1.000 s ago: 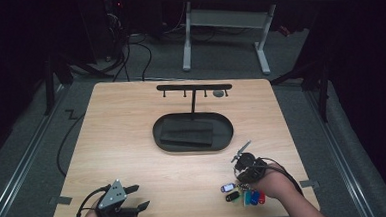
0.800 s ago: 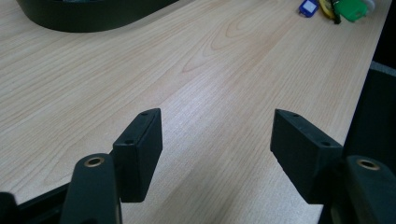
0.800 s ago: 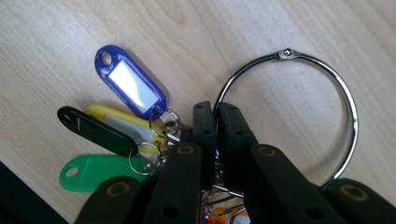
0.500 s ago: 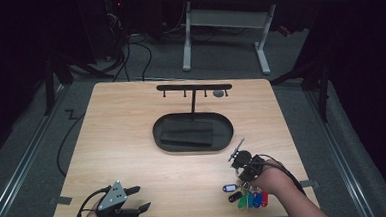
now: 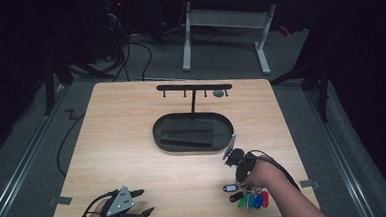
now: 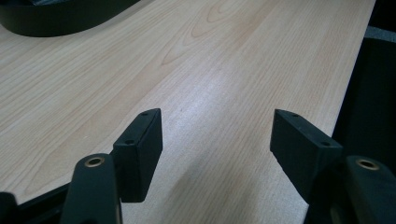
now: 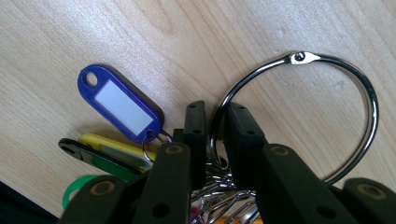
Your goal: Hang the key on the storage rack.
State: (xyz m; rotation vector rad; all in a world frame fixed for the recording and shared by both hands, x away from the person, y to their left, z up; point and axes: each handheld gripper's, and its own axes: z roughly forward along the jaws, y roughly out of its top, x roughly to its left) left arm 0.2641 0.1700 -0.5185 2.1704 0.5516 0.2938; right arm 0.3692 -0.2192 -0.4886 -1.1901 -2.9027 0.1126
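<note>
Nearest, left gripper (image 5: 136,204): fingers spread over bare worktop (image 5: 132,141).
Right gripper (image 7: 215,122): fingers just easing apart, metal ring (image 7: 327,116) between them.
Tags (image 5: 248,198): bunched on ring, worktop's near right; blue tag's (image 7: 121,105) label blank.
Tray (image 5: 192,132): dark slab inside.
Rack (image 5: 194,88): behind tray.

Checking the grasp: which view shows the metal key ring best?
The right gripper view: the metal key ring sits large and sharp, its wire between the right gripper's jaws. In the high view it hides behind the hand above the key tags. The left gripper view looks along bare table.
</note>
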